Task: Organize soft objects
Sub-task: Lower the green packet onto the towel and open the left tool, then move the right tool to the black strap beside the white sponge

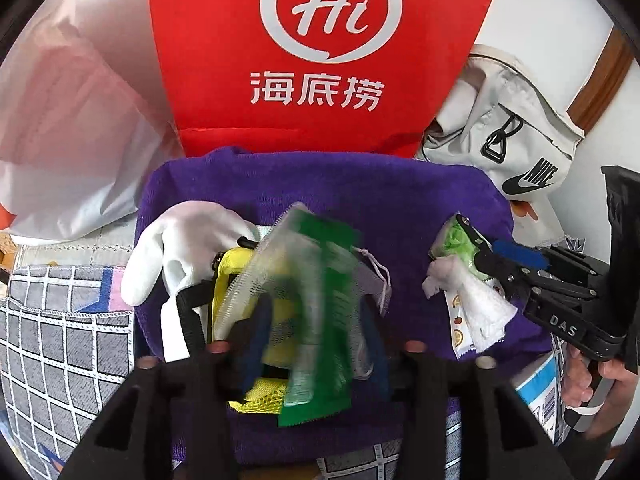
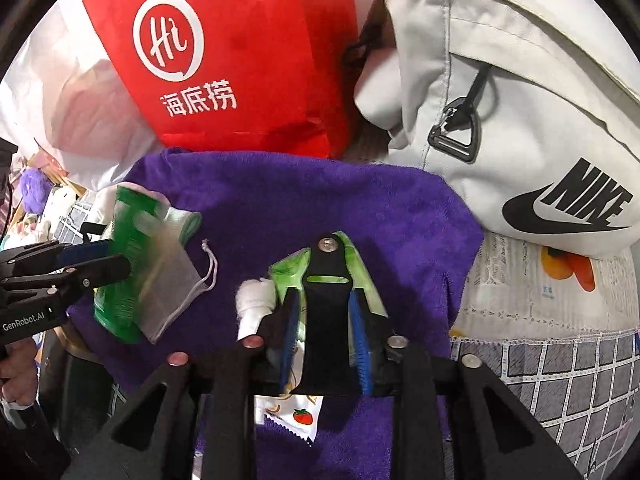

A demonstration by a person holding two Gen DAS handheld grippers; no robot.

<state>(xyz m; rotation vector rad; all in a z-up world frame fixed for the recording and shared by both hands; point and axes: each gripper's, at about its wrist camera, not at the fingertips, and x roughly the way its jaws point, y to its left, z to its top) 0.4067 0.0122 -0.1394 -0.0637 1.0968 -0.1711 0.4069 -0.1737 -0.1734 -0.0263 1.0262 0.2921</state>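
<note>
A purple towel [image 1: 360, 184] [image 2: 300, 200] lies spread in front of both grippers. My left gripper [image 1: 316, 312] [image 2: 120, 260] stands open just above it; a blurred green packet [image 1: 328, 280] [image 2: 116, 312] and a mesh drawstring pouch [image 1: 280, 256] [image 2: 168, 272] hang loose between its blue pads. Beneath them lie a yellow mesh pouch [image 1: 236, 276] and a white glove [image 1: 180, 240]. My right gripper [image 2: 324, 300] [image 1: 480, 248] is open over a light green tissue pack [image 2: 288, 276], a white cloth [image 2: 254, 300] and a fruit-print sachet [image 2: 296, 416]. A black riveted tab [image 2: 328, 280] sits between its pads.
A red bag [image 1: 320, 40] [image 2: 240, 60] stands behind the towel, with a translucent plastic bag [image 1: 72, 120] to its left and a white Nike bag [image 2: 520, 120] [image 1: 520, 140] to its right. Grey checked cloth [image 1: 60, 340] [image 2: 560, 380] covers the surface around.
</note>
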